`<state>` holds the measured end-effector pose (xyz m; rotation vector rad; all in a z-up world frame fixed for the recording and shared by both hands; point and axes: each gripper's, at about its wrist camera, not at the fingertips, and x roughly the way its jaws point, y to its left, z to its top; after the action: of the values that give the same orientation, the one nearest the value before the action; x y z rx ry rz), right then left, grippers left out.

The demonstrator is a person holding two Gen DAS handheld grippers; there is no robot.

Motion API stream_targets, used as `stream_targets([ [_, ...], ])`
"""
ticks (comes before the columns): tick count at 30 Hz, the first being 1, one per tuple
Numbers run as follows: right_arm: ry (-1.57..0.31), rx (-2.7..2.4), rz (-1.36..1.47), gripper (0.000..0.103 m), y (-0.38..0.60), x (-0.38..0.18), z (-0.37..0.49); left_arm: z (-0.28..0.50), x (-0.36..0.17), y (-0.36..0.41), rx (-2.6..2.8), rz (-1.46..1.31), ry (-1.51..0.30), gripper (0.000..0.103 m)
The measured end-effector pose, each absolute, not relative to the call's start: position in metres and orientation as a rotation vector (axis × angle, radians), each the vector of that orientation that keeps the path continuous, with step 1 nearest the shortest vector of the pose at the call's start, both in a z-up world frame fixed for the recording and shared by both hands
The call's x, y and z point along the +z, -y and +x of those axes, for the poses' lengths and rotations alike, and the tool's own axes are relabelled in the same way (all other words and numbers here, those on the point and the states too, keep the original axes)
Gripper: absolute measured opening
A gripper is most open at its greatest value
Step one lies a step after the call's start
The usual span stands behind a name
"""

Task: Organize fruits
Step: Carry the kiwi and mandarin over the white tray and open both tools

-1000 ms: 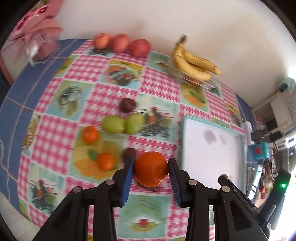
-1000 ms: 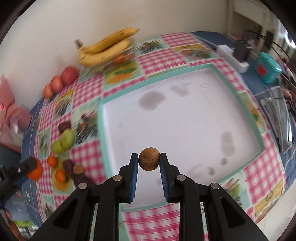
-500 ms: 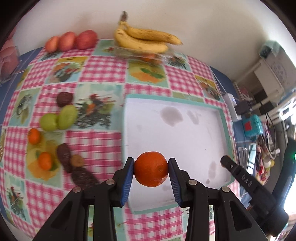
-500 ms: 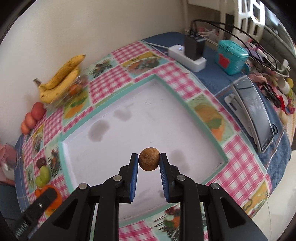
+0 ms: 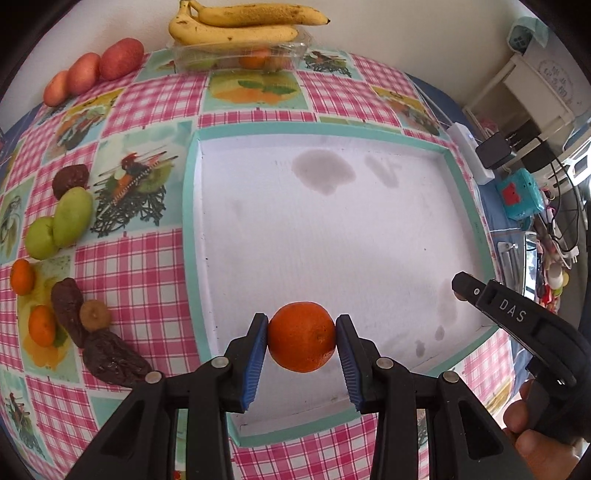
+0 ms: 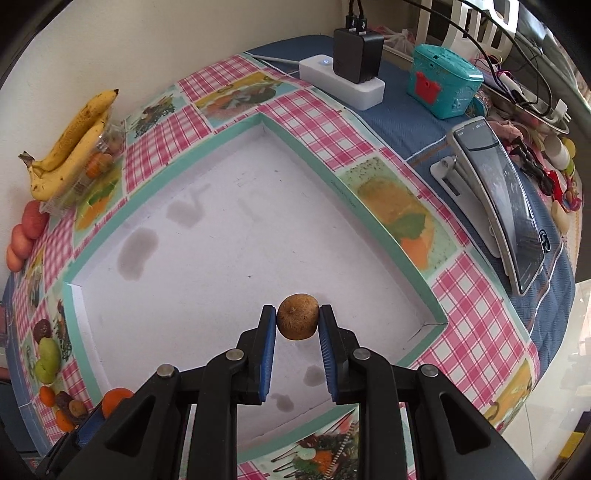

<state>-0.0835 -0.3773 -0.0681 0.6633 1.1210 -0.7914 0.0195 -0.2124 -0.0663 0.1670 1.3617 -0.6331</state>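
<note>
Both grippers hold fruit above the white tray.

The left gripper (image 5: pixel 301 343) clamps an orange (image 5: pixel 301 341) between its blue pads, and the right gripper (image 6: pixel 297 322) clamps a small brown round fruit (image 6: pixel 297 321) in the same way; each fruit fills the gap between the jaws. Beyond and beneath both pairs of jaws lies the teal-rimmed tray (image 5: pixel 190 206), its white floor stained. Left of the left jaws, on the checked tablecloth (image 5: pixel 140 273), sit two green fruits (image 5: pixel 61 227), small oranges (image 5: pixel 40 325) and dark wrinkled fruits (image 5: pixel 110 360). Far ahead, by the wall, bananas (image 5: pixel 240 24) rest on a clear box, with red apples (image 5: pixel 94 70) to their left.
</note>
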Motion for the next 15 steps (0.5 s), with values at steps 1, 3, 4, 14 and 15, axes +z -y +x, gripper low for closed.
stream_targets([
  [1,-1.126,-0.793,0.666,0.024,0.378,-0.071,-0.083,0.019,-0.068,0.213,-0.63,0.168,-1.366,0.04],
  [3,-1.135,-0.797,0.665,0.024,0.378,-0.073,-0.082,0.02,-0.071,0.214,-0.624,0.169,-1.374,0.04],
  [4,-1.137,-0.797,0.662,0.024,0.379,-0.073,-0.081,0.021,-0.073,0.213,-0.62,0.17,-1.379,0.04],
  [14,-1.15,-0.797,0.658,0.024,0.377,-0.075,-0.08,0.025,-0.079,0.208,-0.605,0.165,-1.401,0.041],
  [15,-1.155,-0.798,0.659,0.024,0.377,-0.076,-0.079,0.025,-0.079,0.207,-0.604,0.166,-1.402,0.041],
])
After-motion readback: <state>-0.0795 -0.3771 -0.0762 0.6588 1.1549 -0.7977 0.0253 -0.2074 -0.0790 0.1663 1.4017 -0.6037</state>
